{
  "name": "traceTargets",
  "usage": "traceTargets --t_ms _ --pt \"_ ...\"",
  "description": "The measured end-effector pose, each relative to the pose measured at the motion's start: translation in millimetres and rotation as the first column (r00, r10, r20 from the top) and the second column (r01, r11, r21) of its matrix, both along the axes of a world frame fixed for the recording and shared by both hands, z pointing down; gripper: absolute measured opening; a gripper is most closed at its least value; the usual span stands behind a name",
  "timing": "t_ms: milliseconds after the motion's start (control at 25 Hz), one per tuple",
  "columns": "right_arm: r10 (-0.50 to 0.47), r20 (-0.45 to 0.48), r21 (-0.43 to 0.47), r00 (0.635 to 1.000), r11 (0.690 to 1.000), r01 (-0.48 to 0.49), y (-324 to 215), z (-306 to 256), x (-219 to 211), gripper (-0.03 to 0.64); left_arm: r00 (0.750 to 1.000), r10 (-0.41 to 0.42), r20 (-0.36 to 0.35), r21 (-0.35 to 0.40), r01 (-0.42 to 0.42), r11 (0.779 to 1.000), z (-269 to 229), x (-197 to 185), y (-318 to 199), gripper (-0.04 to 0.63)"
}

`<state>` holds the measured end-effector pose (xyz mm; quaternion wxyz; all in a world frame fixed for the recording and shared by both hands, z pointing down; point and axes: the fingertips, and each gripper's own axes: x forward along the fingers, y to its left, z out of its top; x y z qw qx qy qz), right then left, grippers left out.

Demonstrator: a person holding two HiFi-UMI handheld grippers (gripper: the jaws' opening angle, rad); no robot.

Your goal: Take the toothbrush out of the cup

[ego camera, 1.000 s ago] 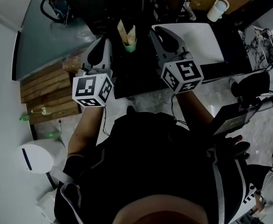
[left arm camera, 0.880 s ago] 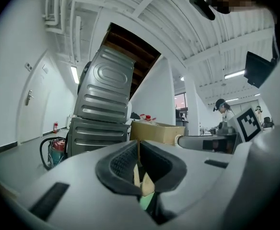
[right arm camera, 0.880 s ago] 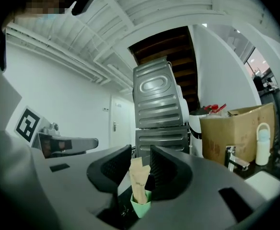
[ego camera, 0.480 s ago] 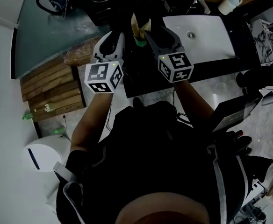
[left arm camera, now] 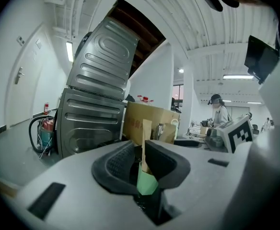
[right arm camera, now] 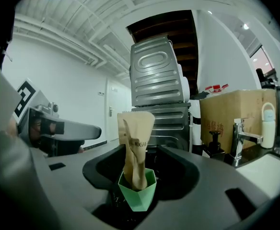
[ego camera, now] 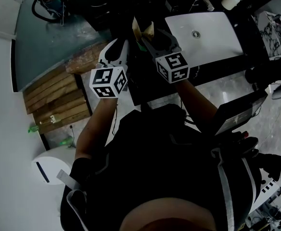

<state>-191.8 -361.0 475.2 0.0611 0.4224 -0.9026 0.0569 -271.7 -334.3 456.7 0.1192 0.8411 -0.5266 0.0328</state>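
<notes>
The dark counter [ego camera: 145, 81] lies just under both tools, with the white sink [ego camera: 203, 32] off to the outside of your right gripper [right arm camera: 140, 162]. That gripper stands wide, its jaws having just been opening, and nothing is pressed between them. Your left gripper [left arm camera: 141, 150] is only partly open, its jaws also having just been opening. As far as these views show, its pads rest on nothing.

The green cup [right arm camera: 137, 195] stands upright straight ahead of each gripper, showing low in the gap of each pair of jaws. The toothbrush [right arm camera: 135, 147] stands in it in a brown paper sleeve and rises well above the rim.

Expect a light load. The sleeve looks soft and crumpled, with a stiff handle inside, so it will likely crease and may slip under the pads. Take it on the upper half, clear of the rim. The cup is small and probably tips easily, so steady its wall with your other gripper.

A second ago both grippers hung further back, with the cup open between them. Now they have closed in on it and sit closer together.
</notes>
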Motion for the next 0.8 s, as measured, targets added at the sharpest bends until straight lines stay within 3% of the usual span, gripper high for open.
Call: traceTargets --t_ms 200,360,800 --pt "0.011 0.015 -0.010 1.000 1.000 -0.010 -5 8 0 0.189 1.000 0.025 0.005 -0.005 -0.025 1.000 3 1 1 0.075" --pt "0.015 0.026 0.000 1.000 1.000 -0.015 -6 8 -4 0.078 1.000 0.025 0.007 0.002 -0.025 1.000 2 -4 3 0.075" --pt "0.017 0.107 0.051 0.994 0.998 -0.023 -1 -29 4 0.051 0.999 0.033 -0.005 0.011 -0.033 0.999 -9 -5 8 0.041"
